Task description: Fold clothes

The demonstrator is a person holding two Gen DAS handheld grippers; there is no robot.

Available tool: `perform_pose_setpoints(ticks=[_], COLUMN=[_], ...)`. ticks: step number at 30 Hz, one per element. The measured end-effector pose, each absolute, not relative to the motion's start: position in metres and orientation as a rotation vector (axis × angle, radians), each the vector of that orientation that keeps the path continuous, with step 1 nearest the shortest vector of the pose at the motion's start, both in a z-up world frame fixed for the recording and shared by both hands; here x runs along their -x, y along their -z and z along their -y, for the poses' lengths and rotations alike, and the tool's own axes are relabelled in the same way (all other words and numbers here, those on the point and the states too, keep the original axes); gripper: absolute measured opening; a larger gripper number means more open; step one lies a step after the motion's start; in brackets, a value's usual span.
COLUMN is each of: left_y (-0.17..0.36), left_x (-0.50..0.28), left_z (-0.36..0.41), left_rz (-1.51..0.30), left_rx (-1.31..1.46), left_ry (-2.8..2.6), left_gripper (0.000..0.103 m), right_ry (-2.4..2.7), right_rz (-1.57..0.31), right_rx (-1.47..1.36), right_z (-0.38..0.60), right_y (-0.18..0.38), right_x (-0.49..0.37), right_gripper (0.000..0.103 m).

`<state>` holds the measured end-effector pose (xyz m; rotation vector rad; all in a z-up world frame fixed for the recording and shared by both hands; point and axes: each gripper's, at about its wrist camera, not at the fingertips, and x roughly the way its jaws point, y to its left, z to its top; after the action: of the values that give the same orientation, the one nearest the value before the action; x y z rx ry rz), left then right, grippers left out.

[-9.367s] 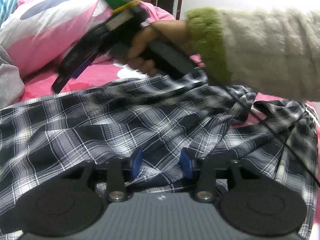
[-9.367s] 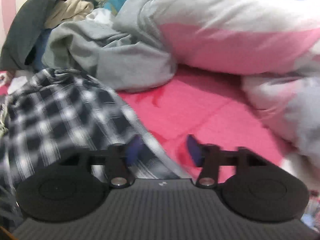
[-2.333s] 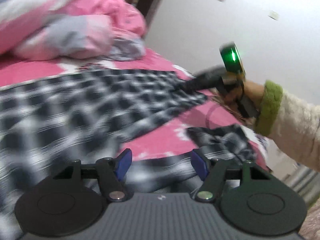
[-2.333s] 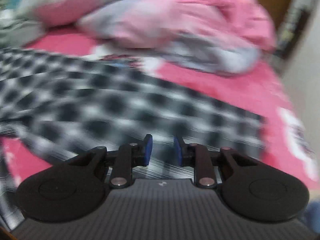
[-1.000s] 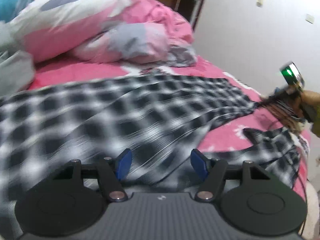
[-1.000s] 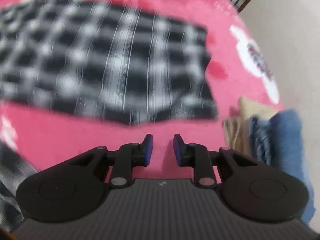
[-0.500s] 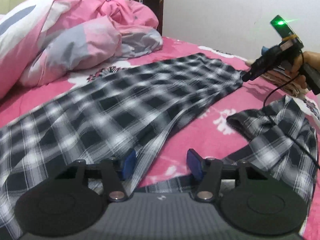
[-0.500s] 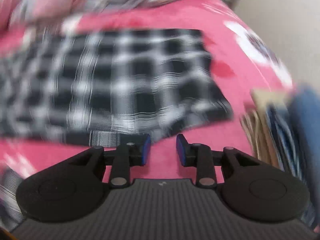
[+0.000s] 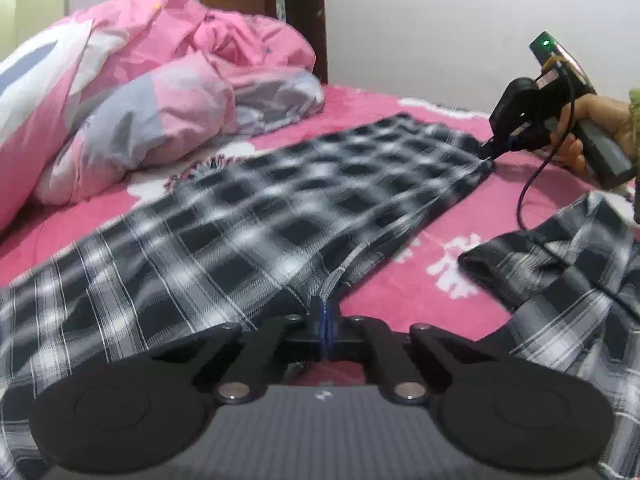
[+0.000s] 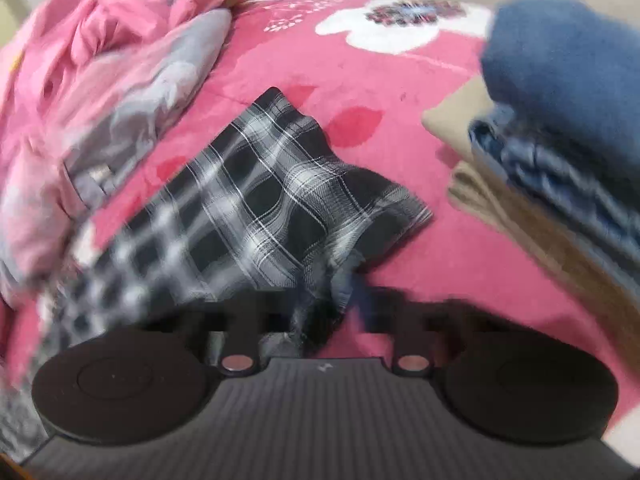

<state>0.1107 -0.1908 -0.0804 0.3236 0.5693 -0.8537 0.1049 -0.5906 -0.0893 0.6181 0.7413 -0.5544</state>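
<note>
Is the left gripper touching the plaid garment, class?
Touching. The left wrist view shows the left gripper with its blue fingertips pressed together on a pinched edge of the plaid garment.

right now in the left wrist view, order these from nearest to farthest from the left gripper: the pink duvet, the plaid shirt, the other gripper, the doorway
1. plaid shirt, pinched in the left gripper, straight ahead.
2. right gripper, far right, at the shirt's far corner.
3. pink duvet, heaped on the left; too close to call against the right gripper.
4. doorway, behind the bed, upper middle.
</note>
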Motion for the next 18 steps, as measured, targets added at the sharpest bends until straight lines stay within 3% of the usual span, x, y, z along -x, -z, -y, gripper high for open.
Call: perform_pose_setpoints(ticks=[5, 8, 9, 10, 12, 13, 18], left_y=[0.082, 0.088, 0.085, 0.082, 0.075, 0.073, 0.064], left_x=[-0.11, -0.116, -0.117, -0.118, -0.117, -0.116, -0.13], left_z=[0.192, 0.193, 0.19, 0.186, 0.174, 0.17, 0.16], left_rz=[-0.594, -0.635, -0.638, -0.646, -0.634, -0.615, -0.617], left_rx=[-0.324, -0.323, -0.308, -0.285, -0.238, -0.226, -0.109], left_ry=[0.925, 0.94, 0.952, 0.967, 0.993, 0.992, 0.955], left_gripper=[0.001, 0.002, 0.012, 0.028, 0.047, 0.051, 0.051], right_ry=[0.612, 0.627, 0.632, 0.641, 0.661, 0.66, 0.647], right_rz=[-0.77, -0.839, -0.845, -0.851, -0.818, -0.803, -0.731], right_rx=[-0.4, -0.333, -0.31, -0.292, -0.282, -0.302, -0.422], right_z=[0.58, 0.575, 0.574, 0.572, 0.57, 0.572, 0.588], right_y=[0.075, 0.089, 0.088, 0.084, 0.071, 0.069, 0.065], right_x=[-0.101, -0.111, -0.112, -0.112, -0.107, -0.106, -0.099], right_gripper=[0.003, 0.009, 0.013, 0.026, 0.044, 0.048, 0.049])
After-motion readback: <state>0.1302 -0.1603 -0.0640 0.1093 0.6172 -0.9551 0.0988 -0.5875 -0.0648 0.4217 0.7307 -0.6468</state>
